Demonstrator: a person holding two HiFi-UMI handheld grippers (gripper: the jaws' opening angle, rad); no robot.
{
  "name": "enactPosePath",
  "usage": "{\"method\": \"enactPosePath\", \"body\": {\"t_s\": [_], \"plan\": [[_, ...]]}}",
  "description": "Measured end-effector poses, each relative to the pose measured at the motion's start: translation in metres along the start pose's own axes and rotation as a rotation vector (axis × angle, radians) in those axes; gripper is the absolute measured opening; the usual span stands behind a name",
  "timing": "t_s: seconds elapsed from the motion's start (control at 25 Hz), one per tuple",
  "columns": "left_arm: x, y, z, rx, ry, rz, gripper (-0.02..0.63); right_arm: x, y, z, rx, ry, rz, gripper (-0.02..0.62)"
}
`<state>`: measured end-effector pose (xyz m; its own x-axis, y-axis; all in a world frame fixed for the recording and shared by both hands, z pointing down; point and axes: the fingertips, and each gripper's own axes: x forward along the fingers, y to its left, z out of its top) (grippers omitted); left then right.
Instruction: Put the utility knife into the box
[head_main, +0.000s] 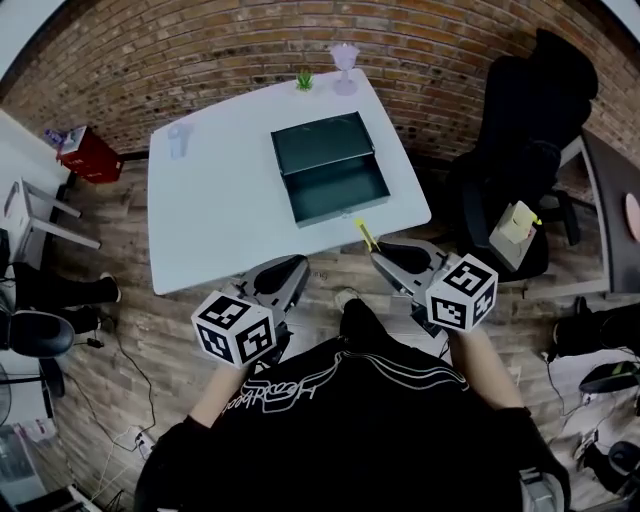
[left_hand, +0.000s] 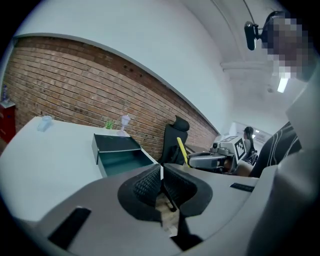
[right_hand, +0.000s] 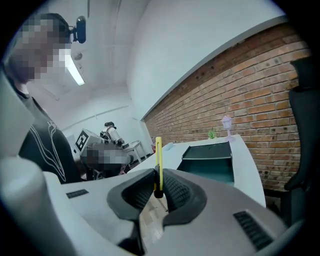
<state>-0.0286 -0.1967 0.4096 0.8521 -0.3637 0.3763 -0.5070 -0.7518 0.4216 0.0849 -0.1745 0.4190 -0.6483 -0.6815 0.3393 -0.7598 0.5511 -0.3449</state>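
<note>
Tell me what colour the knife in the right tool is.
Yellow. The utility knife shows best in the right gripper view.

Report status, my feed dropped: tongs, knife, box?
Right tongs shut on utility knife, at the table edge. Left tongs shut, empty. Box open, empty, nothing in the way.

White table bears box; cup; goblet; plant
</note>
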Motion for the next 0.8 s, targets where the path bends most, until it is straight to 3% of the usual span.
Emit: {"method": "enactPosePath", "body": {"t_s": [0.28,0.8], "plan": [[0.023,0.038,0.029,-0.051,-0.025,0.096,0.041,0.050,-0.050,0.014,-0.042,0.112,0.074,0.055],[0.041,0.091,0.058,-0.158,-0.119,0.244,0.041,0.130,-0.106,0.005,-0.242,0.389,0.167,0.057]]}}
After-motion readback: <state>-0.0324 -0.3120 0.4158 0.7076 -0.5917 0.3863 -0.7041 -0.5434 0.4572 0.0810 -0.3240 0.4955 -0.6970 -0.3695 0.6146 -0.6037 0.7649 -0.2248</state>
